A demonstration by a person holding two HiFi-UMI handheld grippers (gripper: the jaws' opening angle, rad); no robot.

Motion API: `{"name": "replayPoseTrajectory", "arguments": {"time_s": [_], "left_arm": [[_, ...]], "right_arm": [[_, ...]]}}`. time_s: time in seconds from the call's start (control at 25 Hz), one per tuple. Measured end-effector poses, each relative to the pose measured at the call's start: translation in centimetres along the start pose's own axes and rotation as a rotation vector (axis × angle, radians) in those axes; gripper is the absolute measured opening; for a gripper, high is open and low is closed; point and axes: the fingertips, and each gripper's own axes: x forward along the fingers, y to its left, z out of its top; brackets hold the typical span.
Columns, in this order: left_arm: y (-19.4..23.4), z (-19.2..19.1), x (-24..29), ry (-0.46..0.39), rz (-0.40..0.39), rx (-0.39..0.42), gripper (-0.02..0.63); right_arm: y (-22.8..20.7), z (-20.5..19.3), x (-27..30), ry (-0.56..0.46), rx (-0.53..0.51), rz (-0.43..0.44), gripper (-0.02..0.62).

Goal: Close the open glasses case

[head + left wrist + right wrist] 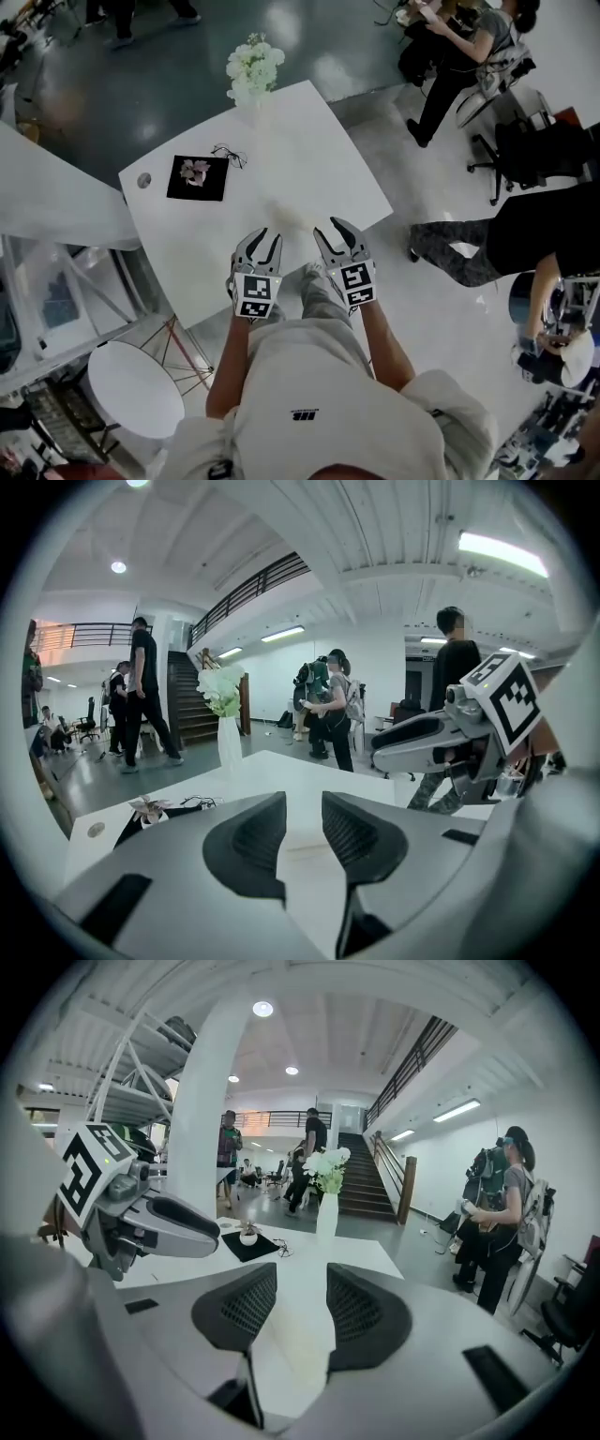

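A white square table (309,141) filled the middle of the head view, turned cornerwise to the person. A round white stool (136,389) stood on the floor at the near left. On the table's far left part lay a black mat (198,178) bearing a small pinkish flower. A white vase of pale flowers (253,70) stood at the far corner.

Over the near edge, the left gripper (265,234) and the right gripper (330,228) hovered side by side. Each had its jaws a little apart with nothing between them; only tabletop showed through the gaps.

The glasses case (284,214) was a pale cream shape on the table just beyond the two grippers. It hardly stood out from the white top, and its lid could not be made out. A pair of eyeglasses (230,155) lay just beside the mat's far right corner.
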Motion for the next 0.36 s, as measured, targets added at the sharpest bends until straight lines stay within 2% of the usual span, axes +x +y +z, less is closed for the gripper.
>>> {"name": "replayPoseTrajectory", "arguments": {"time_s": [0.36], "left_arm": [[0.6,2.1,-3.3,-0.052,-0.007,0.038,0.132]], "right_arm": [[2.2,0.5,-2.4,0.024,-0.015,-0.026,0.166]]}}
